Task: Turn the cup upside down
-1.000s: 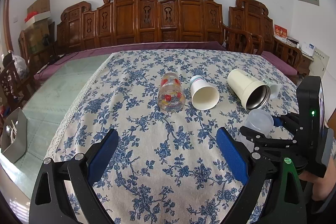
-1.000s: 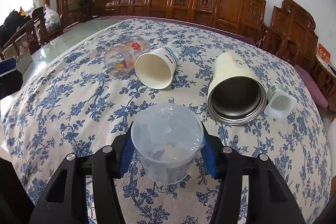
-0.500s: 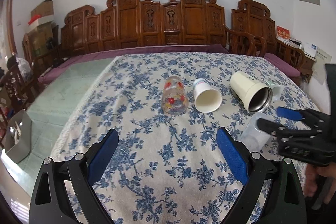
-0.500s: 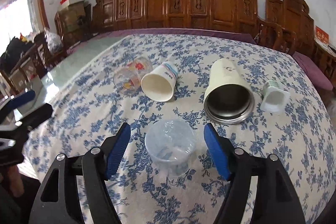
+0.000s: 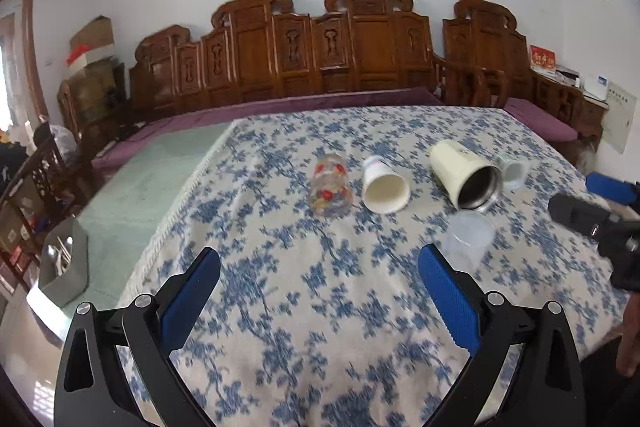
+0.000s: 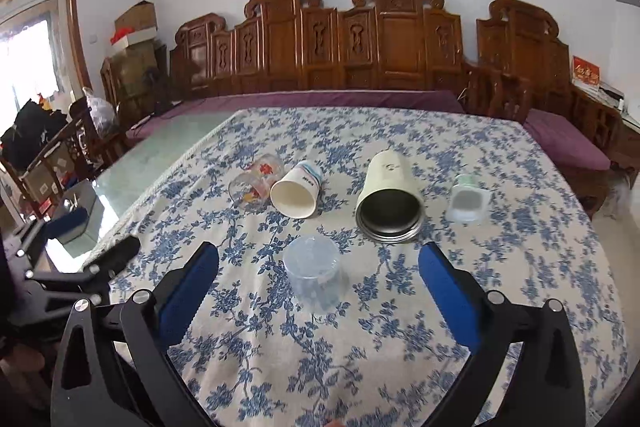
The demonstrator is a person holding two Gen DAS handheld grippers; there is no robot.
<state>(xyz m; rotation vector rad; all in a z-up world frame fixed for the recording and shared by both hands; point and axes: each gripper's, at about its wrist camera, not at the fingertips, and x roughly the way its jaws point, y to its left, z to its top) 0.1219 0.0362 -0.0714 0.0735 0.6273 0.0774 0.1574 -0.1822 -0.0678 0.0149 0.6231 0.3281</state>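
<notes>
A clear plastic cup [image 6: 314,279] stands upside down on the blue-flowered tablecloth [image 6: 400,307], free of both grippers; it also shows in the left wrist view [image 5: 468,243]. My right gripper [image 6: 318,291] is open and empty, pulled back with the cup ahead between its blue pads. My left gripper [image 5: 318,295] is open and empty over the cloth's near left part. Each gripper shows at the edge of the other's view: the right one [image 5: 600,211], the left one [image 6: 80,247].
Lying on their sides behind the clear cup: a printed glass [image 6: 256,185], a white paper cup [image 6: 296,195], a cream steel tumbler [image 6: 390,205] and a small white cup [image 6: 466,197]. Carved wooden chairs [image 6: 360,43] line the far side. A grey box [image 5: 64,263] sits left.
My right gripper opened, let go of the clear cup and drew back; the cup now stands alone, upside down. My left gripper also pulled back and up.
</notes>
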